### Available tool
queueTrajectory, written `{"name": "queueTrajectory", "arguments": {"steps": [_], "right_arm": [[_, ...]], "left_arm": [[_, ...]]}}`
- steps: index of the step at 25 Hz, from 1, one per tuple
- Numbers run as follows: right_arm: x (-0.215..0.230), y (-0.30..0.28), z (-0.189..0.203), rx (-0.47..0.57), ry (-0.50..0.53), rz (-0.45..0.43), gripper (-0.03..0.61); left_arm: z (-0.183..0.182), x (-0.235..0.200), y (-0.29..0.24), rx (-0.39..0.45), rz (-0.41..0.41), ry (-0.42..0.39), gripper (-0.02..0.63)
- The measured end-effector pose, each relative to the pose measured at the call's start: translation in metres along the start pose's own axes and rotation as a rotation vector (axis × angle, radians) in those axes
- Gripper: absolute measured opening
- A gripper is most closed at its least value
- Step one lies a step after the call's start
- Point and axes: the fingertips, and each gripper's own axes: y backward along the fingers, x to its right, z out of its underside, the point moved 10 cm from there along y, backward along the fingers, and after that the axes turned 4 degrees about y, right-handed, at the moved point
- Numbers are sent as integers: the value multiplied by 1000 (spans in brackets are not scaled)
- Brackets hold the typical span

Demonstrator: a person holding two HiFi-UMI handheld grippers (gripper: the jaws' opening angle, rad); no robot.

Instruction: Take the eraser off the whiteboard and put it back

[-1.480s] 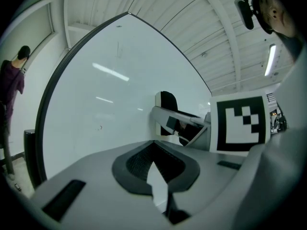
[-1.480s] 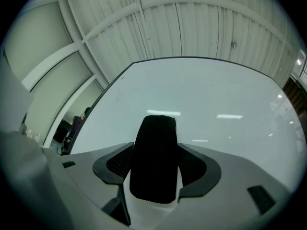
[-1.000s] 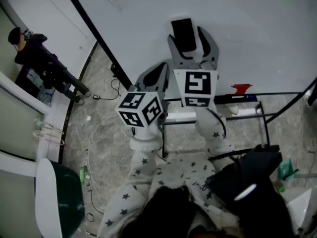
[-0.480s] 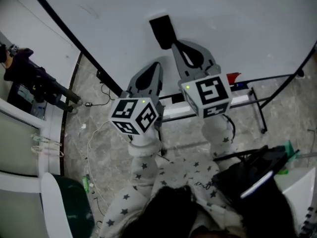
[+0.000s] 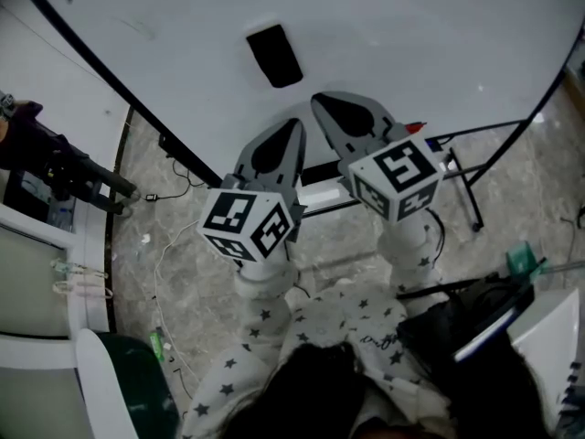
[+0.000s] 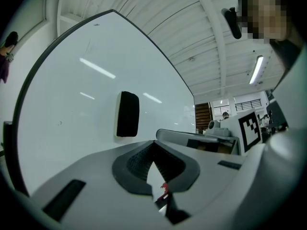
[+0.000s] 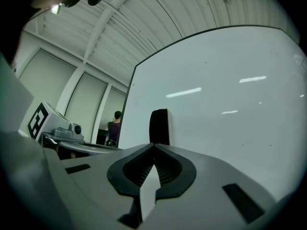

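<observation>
On whiteboard [image 5: 411,26]: black eraser [image 5: 274,55] stuck upright, both claws short of it.
Left claw [image 5: 294,126] and right claw [image 5: 317,101] clenched, empty. To lift it, I judge: spread one claw first, close on the narrow sides, pull straight off. Board otherwise bare; loose cables [image 5: 169,245] on stone floor [image 5: 137,282]; person [image 5: 46,154] far left.

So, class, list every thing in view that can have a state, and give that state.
eraser: stuck on the whiteboard, held by neither gripper.
left gripper: jaws shut, empty.
right gripper: jaws shut, empty, short of the eraser.
</observation>
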Motion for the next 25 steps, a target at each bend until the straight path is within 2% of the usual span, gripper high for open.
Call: {"name": "queueTrajectory", "arguments": {"steps": [2,4,5,8,9,11,17,19,21,25], "right_arm": [[6,0,1,-20,-2,-13,8],[-2,23,0,-28,2,-11,8],[-21,51,0,-24,6,-3,8],[-112,169,3,-4,26,31,8],[-131,191,4,-2,32,37,8],[-131,191,4,-9,37,36,8],[-67,120,3,-39,29,4,8],[-58,103,1,-44,28,-9,8],[-66,112,0,-44,33,-10,8],[-109,171,4,-34,44,5,8]], "left_arm": [[0,-1,-4,-3,9,5,2],[5,15,7,-3,21,4,2],[13,37,29,-2,33,-3,2],[49,126,131,3,88,-31,2],[55,142,151,4,100,-36,2],[55,143,150,0,102,-37,2],[33,91,82,-5,64,-18,2],[26,78,70,-7,53,-14,2],[28,86,79,-5,56,-17,2],[48,131,128,1,78,-33,2]]}}
